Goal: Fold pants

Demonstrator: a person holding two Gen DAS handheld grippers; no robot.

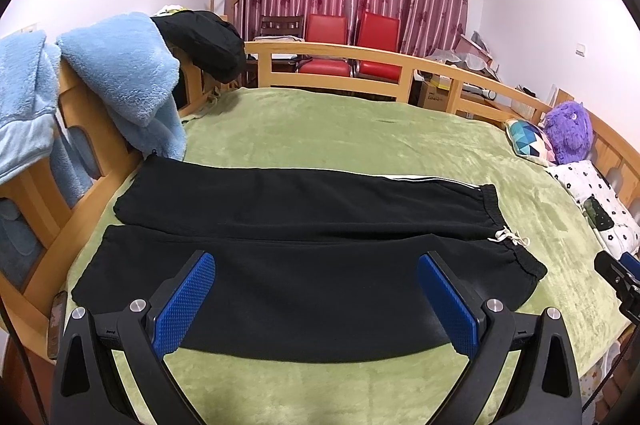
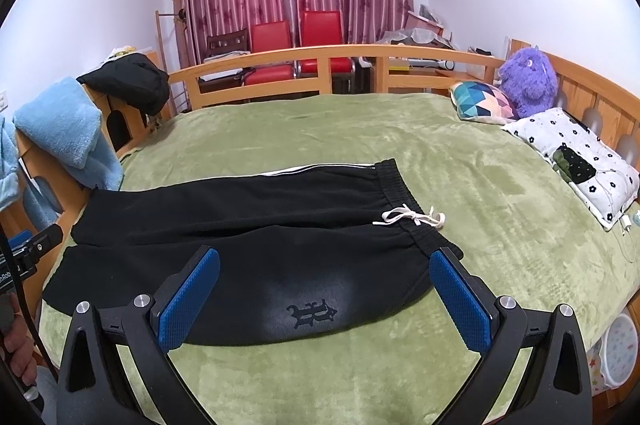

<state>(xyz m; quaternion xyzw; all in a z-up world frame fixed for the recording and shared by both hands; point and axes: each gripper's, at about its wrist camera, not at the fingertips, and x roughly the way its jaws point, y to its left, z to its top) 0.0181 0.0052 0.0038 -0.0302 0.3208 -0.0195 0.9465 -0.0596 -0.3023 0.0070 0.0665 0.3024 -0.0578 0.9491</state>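
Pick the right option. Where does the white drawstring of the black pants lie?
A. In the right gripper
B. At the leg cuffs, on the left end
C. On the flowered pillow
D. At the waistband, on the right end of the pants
D: the drawstring is knotted at the waistband on the right end of the pants.

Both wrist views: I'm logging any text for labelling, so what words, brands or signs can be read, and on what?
"nRob": a cut-off fragment in white on the left gripper's body, at the left edge of the right wrist view.
Emblem on the pants: an ornate black mark, not readable as letters.
Cardboard box behind the bed rail: dark print, too blurred to read.
Nothing else is legible.
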